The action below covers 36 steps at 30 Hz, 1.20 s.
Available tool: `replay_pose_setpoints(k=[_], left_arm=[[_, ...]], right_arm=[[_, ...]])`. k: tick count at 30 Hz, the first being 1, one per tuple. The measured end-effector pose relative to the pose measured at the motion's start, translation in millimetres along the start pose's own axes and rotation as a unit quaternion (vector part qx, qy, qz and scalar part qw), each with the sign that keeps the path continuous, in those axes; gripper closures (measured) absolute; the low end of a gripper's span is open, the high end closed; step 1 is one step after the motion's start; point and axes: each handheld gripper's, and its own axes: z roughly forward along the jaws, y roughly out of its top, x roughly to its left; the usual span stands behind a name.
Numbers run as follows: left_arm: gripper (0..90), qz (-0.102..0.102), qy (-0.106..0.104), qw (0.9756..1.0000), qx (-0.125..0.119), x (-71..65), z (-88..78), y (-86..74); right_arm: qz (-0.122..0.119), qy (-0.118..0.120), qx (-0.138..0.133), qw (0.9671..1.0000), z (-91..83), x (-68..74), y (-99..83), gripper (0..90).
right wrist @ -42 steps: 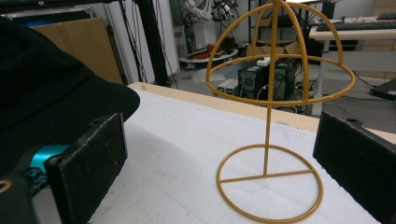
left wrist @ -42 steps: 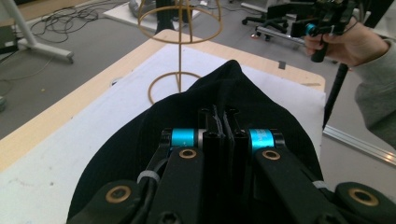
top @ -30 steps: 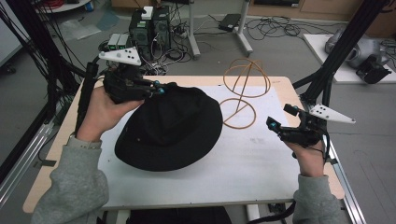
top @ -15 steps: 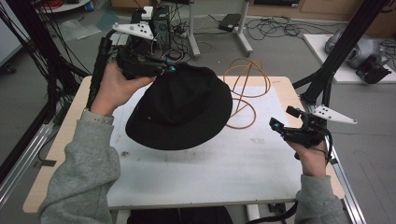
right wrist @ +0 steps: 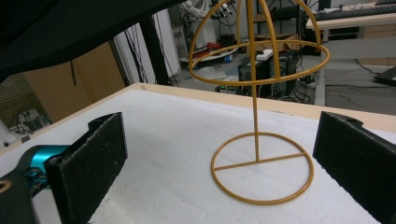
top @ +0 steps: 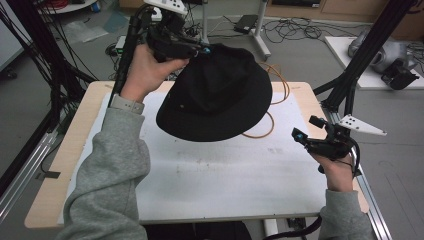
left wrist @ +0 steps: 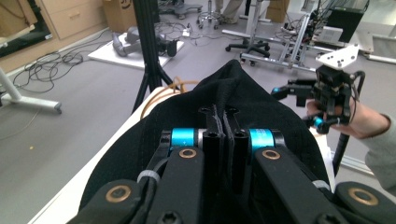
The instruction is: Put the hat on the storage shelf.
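Black fabric bucket hat [top: 217, 95] lifted clear of the white-topped table [top: 210, 175].
The left gripper [top: 197, 50] has its jaws clenched on the hat's brim, holding it in the air above an orange wire hat stand [right wrist: 257, 116] that stands upright on the table. The right gripper [top: 312, 137] hovers near the table's right edge, jaws spread wide, holding nothing.

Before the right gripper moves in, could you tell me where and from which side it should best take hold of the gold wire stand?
Probably the thin upright stem of the wire stand, between its flat ring base and the dome hoop, approached level from the front. The right gripper is open and already faces the stem, while the black hat, held by the left gripper, hangs above.
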Motion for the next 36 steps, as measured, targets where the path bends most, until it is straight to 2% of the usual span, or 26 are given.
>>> replay_pose_setpoints(k=[4,11,15,19,25,31,36], left_arm=[[87.8,0.006,-0.011,0.9999,-0.003,1.5,12.8,11.0],[87.9,0.013,-0.016,0.9998,-0.006,8.6,39.1,21.5],[87.8,0.009,-0.016,0.9998,-0.004,15.5,48.6,25.1],[87.9,0.006,-0.016,0.9998,-0.013,22.1,57.7,26.9],[87.9,0.008,-0.007,0.9999,0.004,28.9,80.0,28.7],[87.9,0.021,0.003,0.9998,0.003,30.7,103.1,34.1],[87.9,0.018,-0.001,0.9997,0.015,36.1,124.0,35.0]], right_arm=[[0.004,0.002,0.001,1.0,-2.1,-1.0,-0.7,2.1],[0.006,0.002,-0.001,1.0,-5.5,-2.3,-1.1,2.1],[0.008,0.002,0.001,1.0,-6.7,-3.6,-1.8,2.1],[0.008,0.002,0.0,1.0,-8.7,-4.5,-2.0,2.1],[0.008,0.0,0.006,1.0,-12.1,-4.0,-5.2,2.1],[0.004,0.007,0.008,0.9999,-13.4,-0.7,-7.2,2.1],[0.002,0.009,0.008,0.9999,-15.5,2.0,-7.0,2.1]])
